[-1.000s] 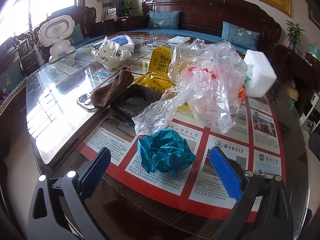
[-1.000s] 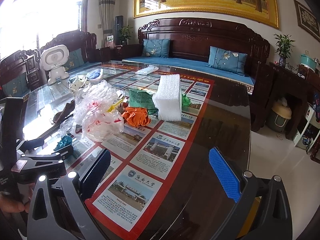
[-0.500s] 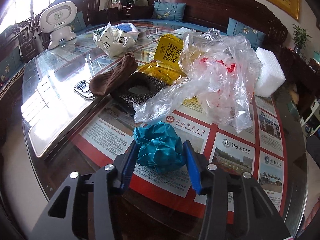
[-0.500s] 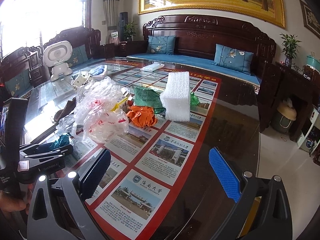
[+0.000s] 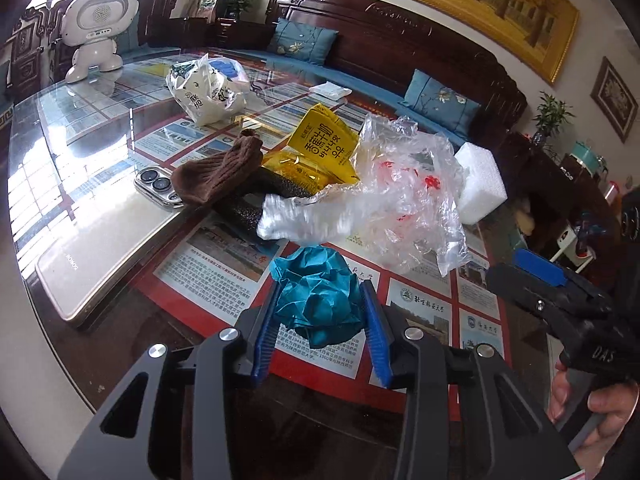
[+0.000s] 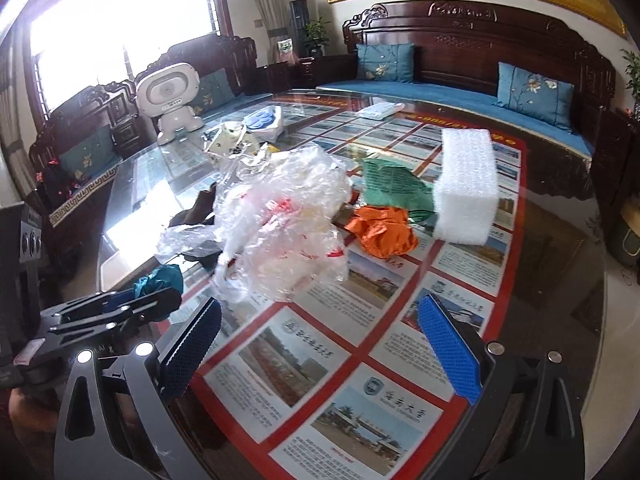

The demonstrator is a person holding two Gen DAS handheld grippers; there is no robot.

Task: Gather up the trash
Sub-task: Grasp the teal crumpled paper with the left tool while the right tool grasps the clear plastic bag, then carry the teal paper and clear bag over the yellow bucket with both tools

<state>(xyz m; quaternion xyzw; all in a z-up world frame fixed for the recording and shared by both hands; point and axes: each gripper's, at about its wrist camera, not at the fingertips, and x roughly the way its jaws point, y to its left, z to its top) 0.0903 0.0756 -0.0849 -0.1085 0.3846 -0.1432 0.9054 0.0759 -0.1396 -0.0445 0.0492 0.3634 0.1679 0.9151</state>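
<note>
Left wrist view: my left gripper (image 5: pixel 320 312) sits low centre of frame, jaws pinching a crumpled teal paper wad (image 5: pixel 318 298) from both sides; blue pads (image 5: pixel 266 330) press into it. Can't tell if the wad is touching the glass table (image 5: pixel 92 92) or lifted off it. Just above it in frame, a big clear plastic bag w/ red print (image 5: pixel 384 204) sprawls across centre-right. Upper centre: yellow packet w/ white lettering (image 5: pixel 324 148), partly behind the bag. Left of that, a brown knit sock (image 5: pixel 220 174) draped over a black foam piece (image 5: pixel 244 208). Phone (image 5: pixel 116 236), back up, lies at left-centre, its camera end touching the sock. White styrofoam block (image 5: pixel 478 186) at right, beside the bag. White printed bag (image 5: pixel 206 92) upper centre-left; white toy robot (image 5: pixel 98 26) top left. My right gripper (image 5: pixel 538 270) pokes in from the right edge, hand (image 5: pixel 592 408) on its grip lower right.

Right wrist view: right gripper (image 6: pixel 320 344) at bottom of frame, jaws spread wide, nothing btwn them, over the posters under the glass (image 6: pixel 320 356). Left gripper (image 6: pixel 152 292) shows at lower left w/ the teal wad (image 6: pixel 160 278) in its tips. Clear bag (image 6: pixel 280 224) centre; orange crumpled paper (image 6: pixel 382 230) and green bag (image 6: pixel 390 190) right of it, touching; styrofoam block (image 6: pixel 468 184) further right, up against the green bag.
</note>
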